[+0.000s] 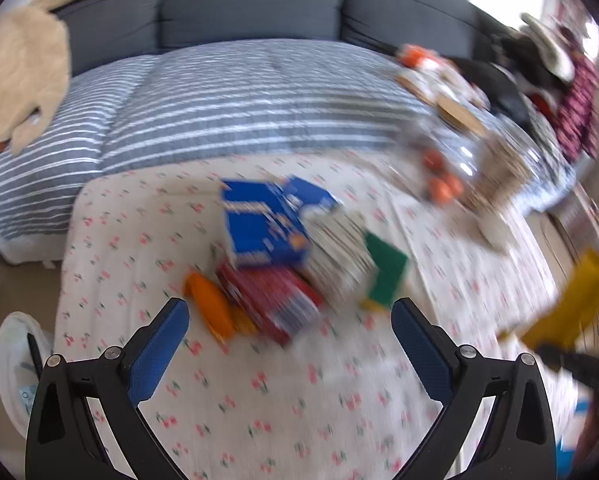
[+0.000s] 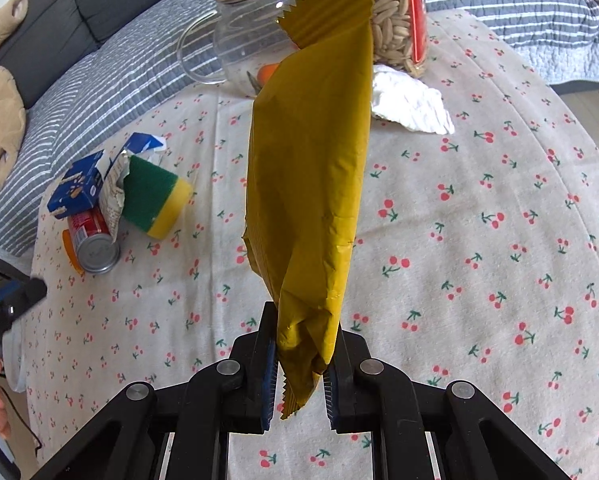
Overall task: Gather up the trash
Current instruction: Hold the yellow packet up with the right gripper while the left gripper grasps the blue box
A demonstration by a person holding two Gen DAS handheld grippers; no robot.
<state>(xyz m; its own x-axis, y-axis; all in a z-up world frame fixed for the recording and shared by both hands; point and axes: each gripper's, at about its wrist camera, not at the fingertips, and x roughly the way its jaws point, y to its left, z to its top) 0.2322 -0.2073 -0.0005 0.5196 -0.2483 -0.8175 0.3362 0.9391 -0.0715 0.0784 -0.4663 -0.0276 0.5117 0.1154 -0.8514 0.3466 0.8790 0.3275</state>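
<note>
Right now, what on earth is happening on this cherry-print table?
A person is clearing rubbish with hand-held tongs. The right tongs are shut on a yellow wrapper, held up above the tablecloth. The left tongs are open and empty, pointing at a pile: a torn blue carton, a red can and a green-and-yellow sponge. That view is blurred.
</note>
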